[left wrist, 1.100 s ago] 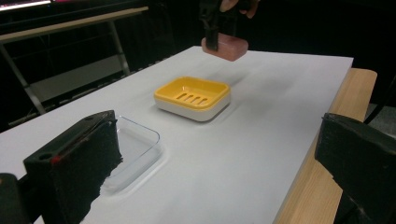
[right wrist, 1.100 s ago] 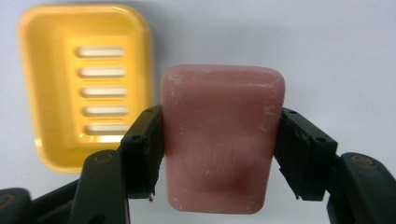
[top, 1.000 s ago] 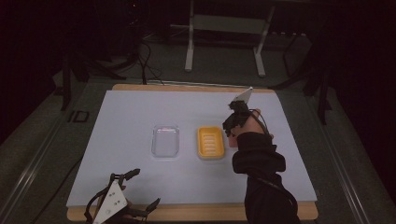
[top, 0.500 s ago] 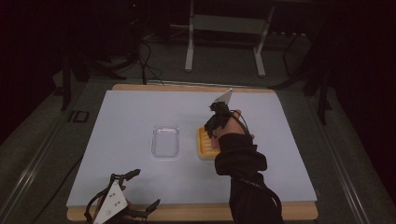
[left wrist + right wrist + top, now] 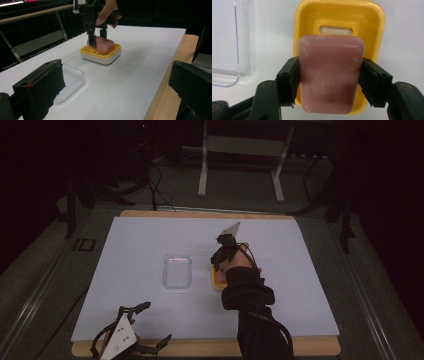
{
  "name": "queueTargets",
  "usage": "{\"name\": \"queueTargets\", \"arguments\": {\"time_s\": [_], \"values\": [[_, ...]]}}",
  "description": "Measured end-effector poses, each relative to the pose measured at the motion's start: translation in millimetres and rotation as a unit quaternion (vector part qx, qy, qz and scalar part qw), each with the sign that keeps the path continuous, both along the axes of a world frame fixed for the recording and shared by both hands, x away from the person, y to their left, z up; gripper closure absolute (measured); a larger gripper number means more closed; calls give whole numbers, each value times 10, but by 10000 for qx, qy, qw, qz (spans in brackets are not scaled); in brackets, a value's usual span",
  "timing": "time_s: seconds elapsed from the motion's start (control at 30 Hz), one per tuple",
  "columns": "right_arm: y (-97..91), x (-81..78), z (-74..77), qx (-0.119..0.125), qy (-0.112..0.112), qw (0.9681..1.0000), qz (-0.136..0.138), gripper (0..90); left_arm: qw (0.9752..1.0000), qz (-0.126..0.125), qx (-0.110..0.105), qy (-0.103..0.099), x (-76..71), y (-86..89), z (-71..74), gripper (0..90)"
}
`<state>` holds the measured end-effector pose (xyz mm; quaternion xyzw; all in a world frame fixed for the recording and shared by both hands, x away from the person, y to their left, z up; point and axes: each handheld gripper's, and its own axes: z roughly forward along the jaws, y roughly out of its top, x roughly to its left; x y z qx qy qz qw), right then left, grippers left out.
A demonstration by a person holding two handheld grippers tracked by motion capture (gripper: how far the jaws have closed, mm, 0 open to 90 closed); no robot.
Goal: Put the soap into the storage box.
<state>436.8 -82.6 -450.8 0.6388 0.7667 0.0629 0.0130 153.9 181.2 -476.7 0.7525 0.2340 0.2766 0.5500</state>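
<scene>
A pink soap bar (image 5: 330,75) lies in a yellow soap dish (image 5: 339,15) on the white table sheet. My right gripper (image 5: 329,82) points down over the dish, its two black jaws pressed against the bar's long sides. From the left gripper view, the soap bar (image 5: 101,45) rests in the dish (image 5: 101,55) with the right gripper (image 5: 97,40) straddling it. In the high view the right gripper (image 5: 219,262) and hand cover most of the dish (image 5: 215,281). My left gripper (image 5: 157,321) rests at the table's front left, open and holding nothing.
A clear plastic tray (image 5: 177,271) sits just left of the dish, with a small gap between them. The white sheet (image 5: 150,240) covers a wooden board whose edge shows at the front. A metal stand is beyond the table's far side.
My right hand has swung left from beside the dish to directly over it, and its jaws now sit against the soap bar. The left gripper has not moved.
</scene>
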Motion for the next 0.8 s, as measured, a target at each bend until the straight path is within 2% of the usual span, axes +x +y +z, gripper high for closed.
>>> {"name": "queueTargets", "arguments": {"time_s": [0.13, 0.27, 0.4, 0.7, 0.73, 0.8], "values": [[1, 23, -69, -68, -37, 10000, -32, 376, 10000, -14, -13, 5, -1, 3, -1, 5], [-21, 37, -138, 51, 30, 9999, -88, 376, 10000, -19, -5, 16, -2, 2, -2, 5], [-8, 39, -198, -8, 1, 10000, -79, 376, 10000, -20, 9, 23, -2, -4, -4, 5], [5, 42, -228, -41, 30, 9999, -122, 375, 10000, -16, 4, 22, -7, -2, -3, 5], [6, 40, -254, -35, 116, 9998, -126, 373, 10000, -17, 2, 18, -8, -2, -2, 5], [-4, 40, -254, 21, 120, 9998, -127, 372, 10000, -15, -3, 20, -8, 0, -2, 5]]}}
